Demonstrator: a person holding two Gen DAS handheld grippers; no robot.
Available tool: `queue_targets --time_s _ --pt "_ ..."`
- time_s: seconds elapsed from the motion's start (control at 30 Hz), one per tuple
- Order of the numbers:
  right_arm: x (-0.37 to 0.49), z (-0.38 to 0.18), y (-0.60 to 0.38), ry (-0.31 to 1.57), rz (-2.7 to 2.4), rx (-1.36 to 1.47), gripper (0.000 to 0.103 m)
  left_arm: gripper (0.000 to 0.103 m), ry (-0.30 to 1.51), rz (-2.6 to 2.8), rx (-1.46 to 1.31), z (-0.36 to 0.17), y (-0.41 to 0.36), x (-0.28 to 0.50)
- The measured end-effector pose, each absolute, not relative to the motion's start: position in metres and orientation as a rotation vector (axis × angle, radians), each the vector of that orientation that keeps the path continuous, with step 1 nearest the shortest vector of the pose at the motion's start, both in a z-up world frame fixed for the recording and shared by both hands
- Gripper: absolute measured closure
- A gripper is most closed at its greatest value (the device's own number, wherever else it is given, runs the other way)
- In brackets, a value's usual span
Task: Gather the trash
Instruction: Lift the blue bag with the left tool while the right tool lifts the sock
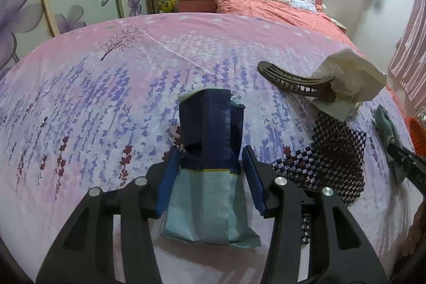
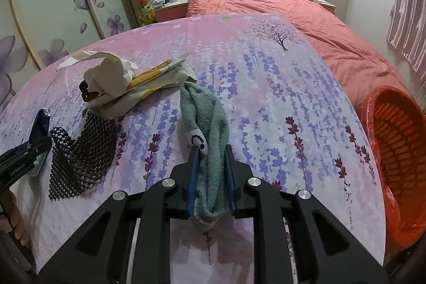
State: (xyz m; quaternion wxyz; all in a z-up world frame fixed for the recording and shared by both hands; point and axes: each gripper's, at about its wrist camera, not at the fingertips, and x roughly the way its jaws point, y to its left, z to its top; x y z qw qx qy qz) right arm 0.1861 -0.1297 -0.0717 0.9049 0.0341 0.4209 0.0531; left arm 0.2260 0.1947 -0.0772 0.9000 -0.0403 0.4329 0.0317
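Two light, limp items: left gripper [image 1: 211,172] straddles crinkly dark-blue-and-teal foil wrapper [image 1: 211,172], pads apparently not pressing; right gripper [image 2: 211,177] clenched on soft grey-green sock [image 2: 206,119]. Mid-body holds suit both.

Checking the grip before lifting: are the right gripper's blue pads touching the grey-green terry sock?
Touching. The right wrist view shows the right gripper with both blue pads pressed against the sock, no gap either side.

Between the right tongs [image 2: 210,175] is a green sock [image 2: 206,129] of soft, fuzzy terry cloth. Between the left tongs [image 1: 210,175] lies a wrapper [image 1: 210,167] of thin, slightly glossy foil. Beside it, the black mesh mat [image 1: 330,159] looks rubbery and matt.
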Motion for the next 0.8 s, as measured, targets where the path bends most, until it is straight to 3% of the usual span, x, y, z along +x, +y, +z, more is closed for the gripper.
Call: queue_targets --time_s 0.8 --pt "0.1862 -0.0729 -0.1309 0.869 0.105 0.067 0.081 0.055 0.887 0.056 -0.132 -0.077 0.2046 0.2251"
